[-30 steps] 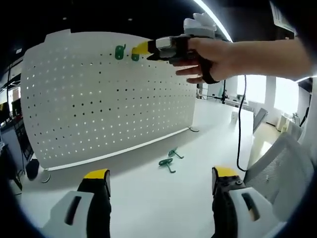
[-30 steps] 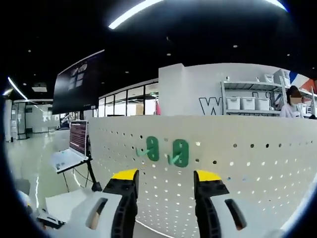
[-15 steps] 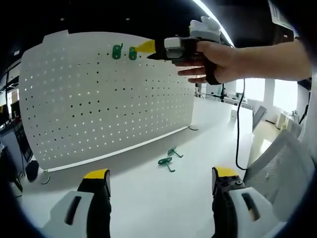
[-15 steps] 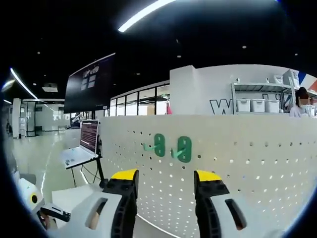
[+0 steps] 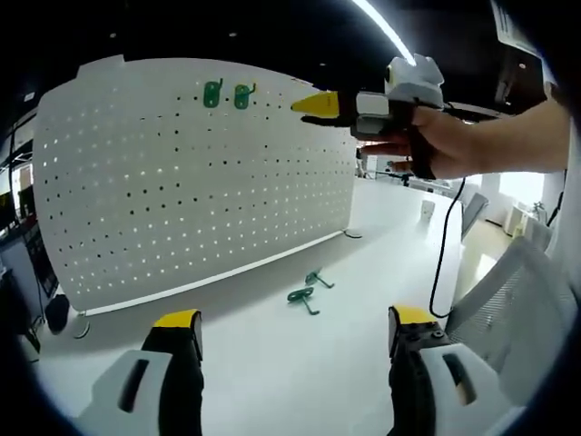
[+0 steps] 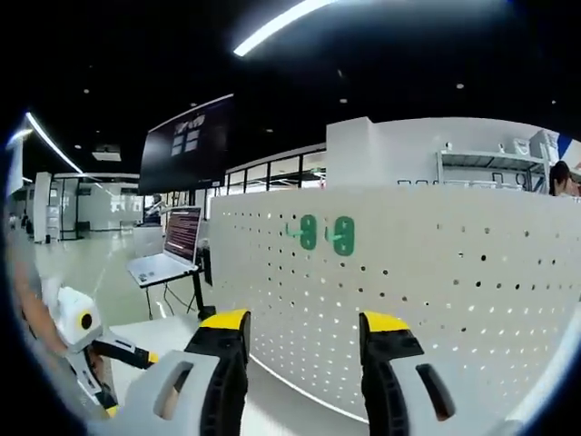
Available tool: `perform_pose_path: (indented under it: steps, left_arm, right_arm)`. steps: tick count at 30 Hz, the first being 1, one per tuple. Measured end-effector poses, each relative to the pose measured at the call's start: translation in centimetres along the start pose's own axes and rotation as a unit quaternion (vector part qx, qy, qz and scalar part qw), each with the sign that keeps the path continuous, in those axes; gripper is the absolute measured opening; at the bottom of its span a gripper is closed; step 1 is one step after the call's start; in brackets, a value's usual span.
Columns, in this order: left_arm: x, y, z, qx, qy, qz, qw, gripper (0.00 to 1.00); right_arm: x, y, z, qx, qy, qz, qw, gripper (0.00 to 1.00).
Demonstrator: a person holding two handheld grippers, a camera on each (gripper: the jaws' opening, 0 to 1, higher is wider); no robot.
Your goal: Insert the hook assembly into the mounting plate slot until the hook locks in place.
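Two green hooks are hung side by side high on the board, so they look locked in. The right gripper is held open and empty, just off the hooks ahead of it. The left gripper is held open and empty too, and two more hooks lie on the table ahead of it.

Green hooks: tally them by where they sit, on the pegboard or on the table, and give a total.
Hooks on the pegboard: 2, one beside the other
Hooks lying on the table: 2, one and another
Total: 4

White dotted pegboard, green hooks, yellow-tipped black gripper
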State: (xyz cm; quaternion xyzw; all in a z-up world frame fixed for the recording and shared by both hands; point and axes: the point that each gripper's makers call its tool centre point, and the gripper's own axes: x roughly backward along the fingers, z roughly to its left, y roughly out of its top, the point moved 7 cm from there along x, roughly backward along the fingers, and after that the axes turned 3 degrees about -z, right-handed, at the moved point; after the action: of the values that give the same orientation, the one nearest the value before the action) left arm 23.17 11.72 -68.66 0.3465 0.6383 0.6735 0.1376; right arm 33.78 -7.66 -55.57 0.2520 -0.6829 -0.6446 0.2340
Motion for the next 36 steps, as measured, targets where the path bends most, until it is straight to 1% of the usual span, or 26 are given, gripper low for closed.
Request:
perform_pose_path:
  steps: [1, 3, 5, 7, 10, 18, 20, 36]
  left_arm:
    - [0.0, 0.1, -0.1, 0.000, -0.002, -0.003, 1.0000, 0.87]
    - [0.0, 0.1, -0.1, -0.001, -0.003, -0.004, 1.0000, 0.87]
    - [0.0, 0.0, -0.1, 0.000, -0.003, -0.003, 1.0000, 0.87]
    - [0.0, 0.1, -0.1, -0.001, -0.003, -0.005, 1.0000, 0.86]
    - [0.1, 0.1, 0.0, 0.000, -0.001, -0.006, 1.0000, 0.86]
    - [0.1, 0.1, 0.1, 0.000, 0.000, -0.006, 1.0000, 0.86]
    - [0.1, 0.1, 0.1, -0.002, 0.001, -0.006, 1.0000, 0.86]
    - [0.1, 0.2, 0.1, 0.000, 0.001, -0.011, 0.9999, 0.87]
  right_arm:
    - [0.3, -0.4, 0.0, 0.005, 0.007, 0.004, 1.0000, 0.48]
    - [1.1, -0.9, -0.1, 0.007, 0.009, 0.006, 0.9999, 0.48]
    - [1.7, -1.2, -0.1, 0.001, 0.011, 0.006, 0.9999, 0.49]
    - [2.4, -1.6, -0.1, 0.013, 0.014, 0.013, 0.9997, 0.49]
    - [3.1, -2.4, -0.3, 0.000, 0.019, 0.013, 0.9997, 0.49]
    - [5.4, -4.1, -0.5, -0.010, 0.007, 0.024, 0.9996, 0.50]
    - [5.8, -4.3, -0.4, -0.005, 0.003, 0.024, 0.9997, 0.50]
    - [9.6, -6.9, 0.4, -0.025, -0.009, 0.040, 0.9989, 0.53]
